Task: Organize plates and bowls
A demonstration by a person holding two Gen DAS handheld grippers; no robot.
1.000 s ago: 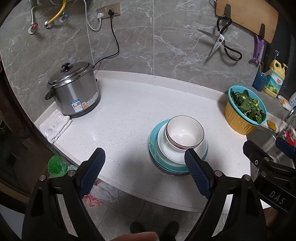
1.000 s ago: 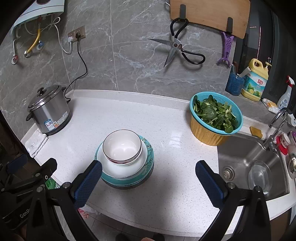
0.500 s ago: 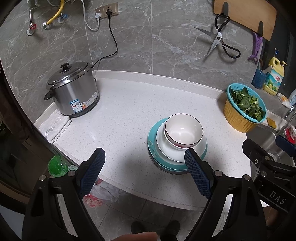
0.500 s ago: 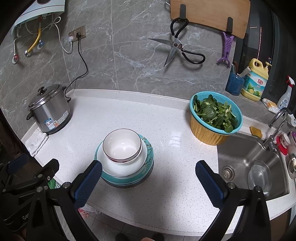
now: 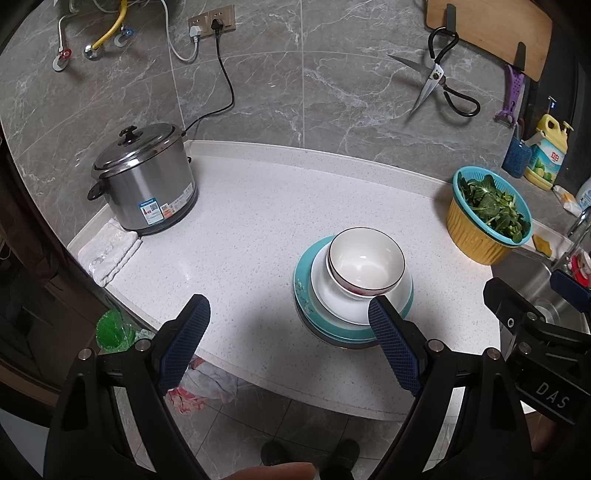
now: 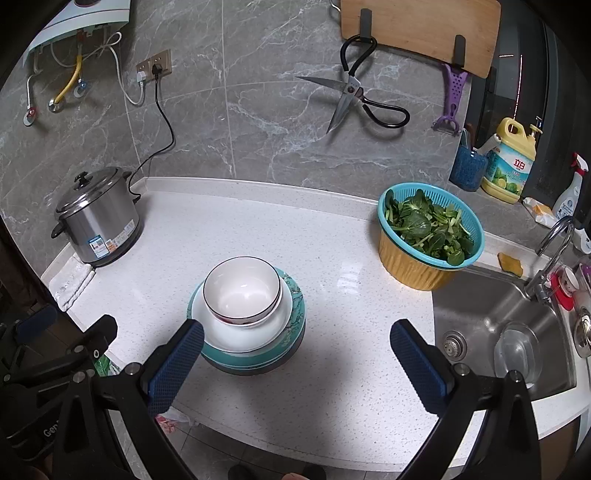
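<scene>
- Two black two-finger grippers with blue ribbed pads, both held above the near edge of the white speckled countertop [image 6: 258, 206]; left gripper [image 5: 291, 347] spread wide and empty, right gripper [image 6: 295, 362] likewise spread wide, gripping nothing.
- Just beyond the right pad of the left gripper and the left pad of the right gripper: a white ceramic bowl with a dark rim [image 6: 242, 290] [image 5: 365, 260], upright, nested in a wider white bowl [image 6: 243, 332], that one resting on a teal patterned plate [image 6: 293, 295] atop the stack near the counter's front edge.
- Far left: a stainless steel rice cooker with a black knob [image 6: 98, 216], touching a folded white cloth [image 5: 109, 251] on its near side.
- Right of the stack, well apart: a teal-rimmed yellow basket of leafy greens [image 6: 430, 236], next to a steel sink [image 6: 491, 332].
- On the grey marble wall: black-handled scissors [image 6: 354, 96] hanging below a wooden cutting board [image 6: 417, 26], a purple peeler [image 6: 452, 99] to their right.
</scene>
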